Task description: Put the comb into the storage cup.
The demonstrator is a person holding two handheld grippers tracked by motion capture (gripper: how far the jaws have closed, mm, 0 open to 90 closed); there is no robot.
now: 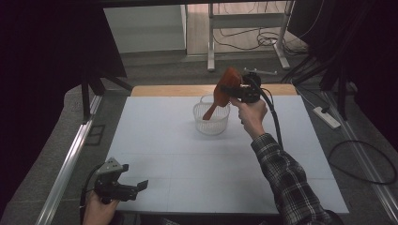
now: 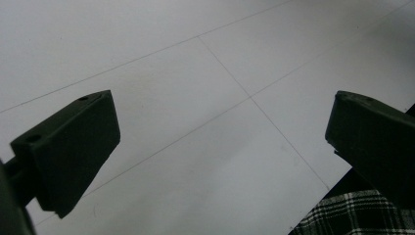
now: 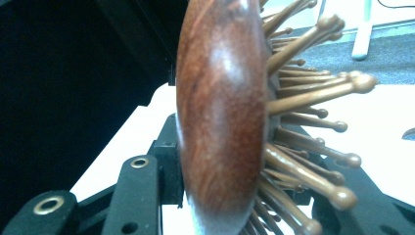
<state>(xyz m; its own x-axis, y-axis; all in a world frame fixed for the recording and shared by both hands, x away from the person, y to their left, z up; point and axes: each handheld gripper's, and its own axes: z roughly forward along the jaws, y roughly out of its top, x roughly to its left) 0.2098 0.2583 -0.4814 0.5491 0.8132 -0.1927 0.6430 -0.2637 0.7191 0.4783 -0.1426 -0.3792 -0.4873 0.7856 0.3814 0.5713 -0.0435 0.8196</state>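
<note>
Wooden hairbrush (image 1: 226, 87) hangs just above the white mesh basket (image 1: 211, 119), handle tip dipping inside the rim, head up and tilted. Right gripper (image 1: 236, 89) clamped on brush head, one jaw on the wood back, other vs. the pegs. Left gripper (image 1: 133, 188) jaws apart, nothing between, well short of basket near table's (image 1: 187, 159) front edge. To do it well: lower handle-first w/ brush centred over basket, release only once it rests inside, so basket doesn't tip.
</note>
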